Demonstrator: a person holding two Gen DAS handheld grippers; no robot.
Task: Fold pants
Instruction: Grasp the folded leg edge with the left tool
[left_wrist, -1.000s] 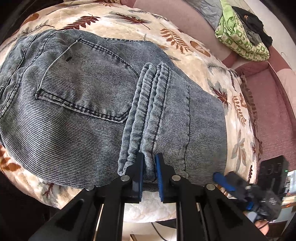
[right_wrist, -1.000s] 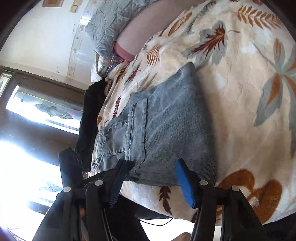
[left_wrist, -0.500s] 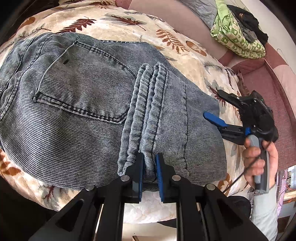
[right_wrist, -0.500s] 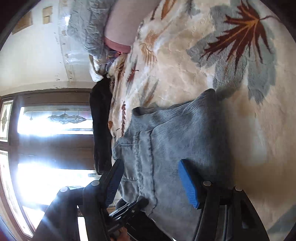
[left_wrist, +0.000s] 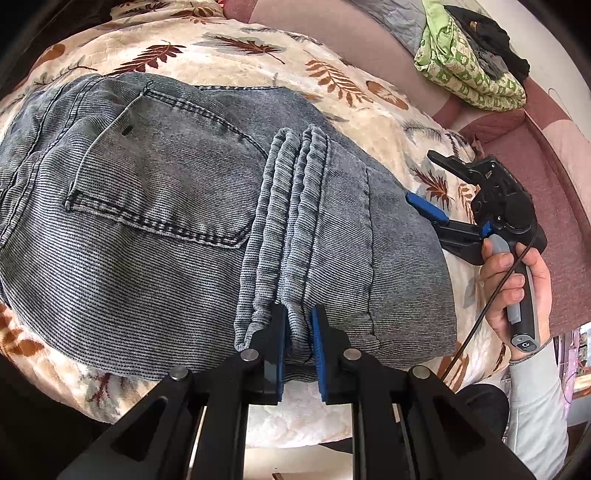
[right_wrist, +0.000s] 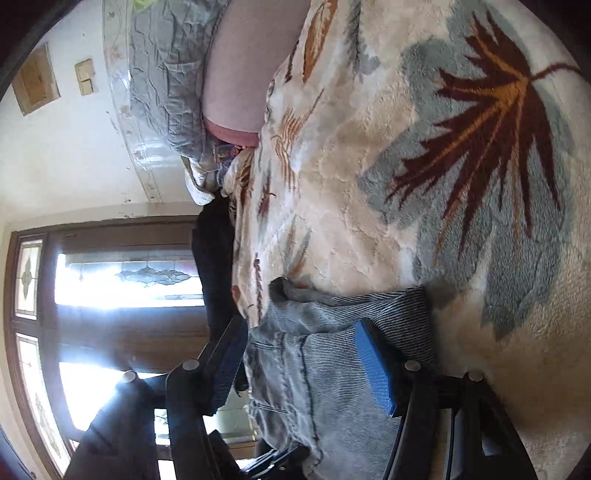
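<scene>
Folded blue-grey denim pants (left_wrist: 155, 229) lie on a leaf-patterned blanket (left_wrist: 332, 81), back pocket up. My left gripper (left_wrist: 297, 349) is shut on the ribbed cuffs (left_wrist: 291, 221) at the near edge of the pants. My right gripper (left_wrist: 428, 184) is open at the pants' right edge, one blue pad on the fabric, held by a hand (left_wrist: 513, 280). In the right wrist view the open right gripper (right_wrist: 303, 363) straddles the folded edge of the pants (right_wrist: 332, 343).
A pile of green and dark clothes (left_wrist: 469, 66) lies at the back right on a pink sofa or bed surface (left_wrist: 561, 192). A grey quilt (right_wrist: 166, 66) and a dark garment (right_wrist: 214, 258) lie toward the window (right_wrist: 110, 280).
The right gripper came up from below the bed edge and moved in to the pants' right edge, staying open. The left gripper kept its grip on the cuffs.
</scene>
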